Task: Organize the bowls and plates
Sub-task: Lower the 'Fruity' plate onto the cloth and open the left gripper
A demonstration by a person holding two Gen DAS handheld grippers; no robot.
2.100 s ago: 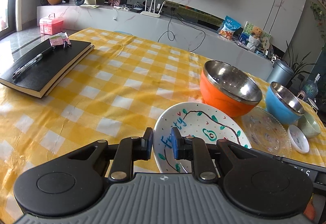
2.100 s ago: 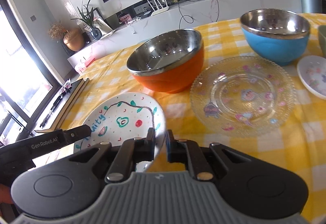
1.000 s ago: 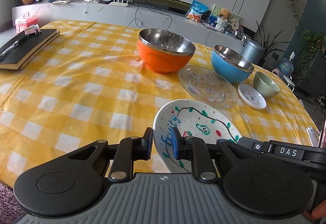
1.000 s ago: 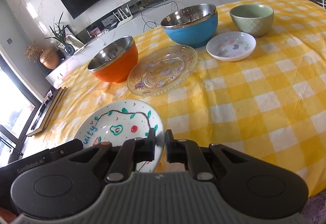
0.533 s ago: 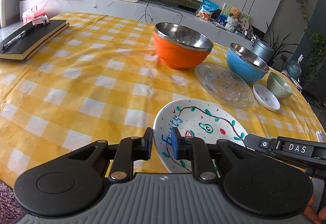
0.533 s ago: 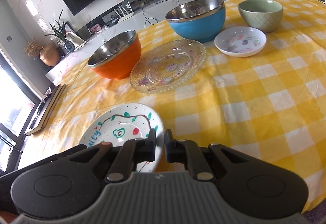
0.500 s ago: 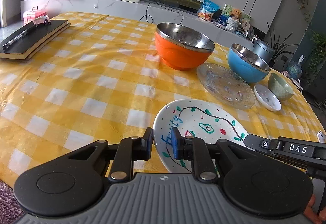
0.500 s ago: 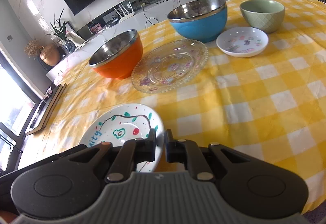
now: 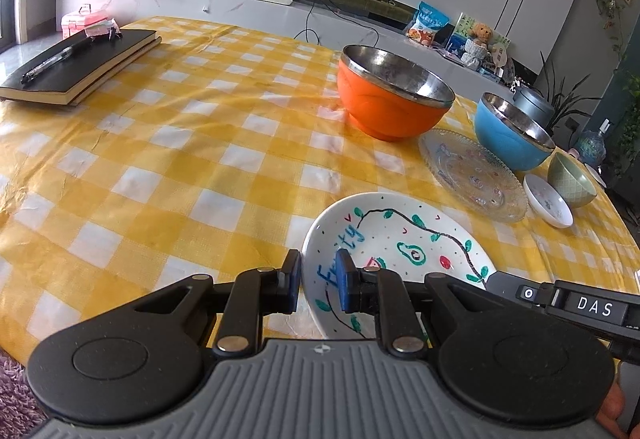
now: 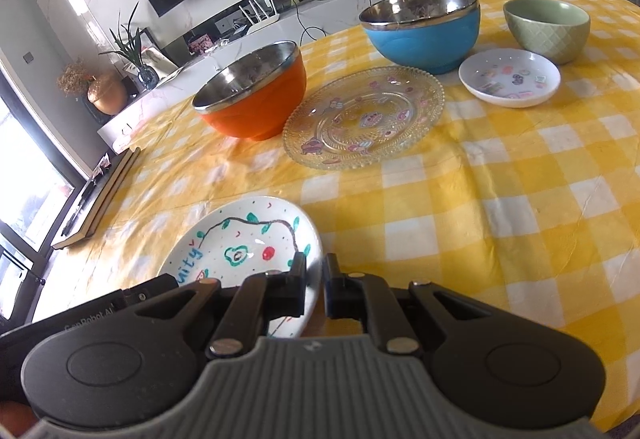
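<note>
1. Two grippers, the left gripper (image 9: pixel 318 281) and the right gripper (image 10: pixel 314 289), each clamp a rim of the painted plate (image 9: pixel 394 239) over the checked tablecloth (image 9: pixel 180 159).
2. Beyond stand the orange bowl (image 10: pixel 252 99), glass plate (image 10: pixel 364 117), blue bowl (image 10: pixel 424 27), small saucer (image 10: pixel 510 77) and green bowl (image 10: pixel 546 27).
3. Far left lies a black notebook (image 9: pixel 80 65).

My two grippers pinch the white painted plate (image 9: pixel 400 239) by opposite rims; beyond it sit orange bowl (image 9: pixel 390 105), glass plate (image 9: pixel 472 175), blue bowl (image 9: pixel 512 137).
</note>
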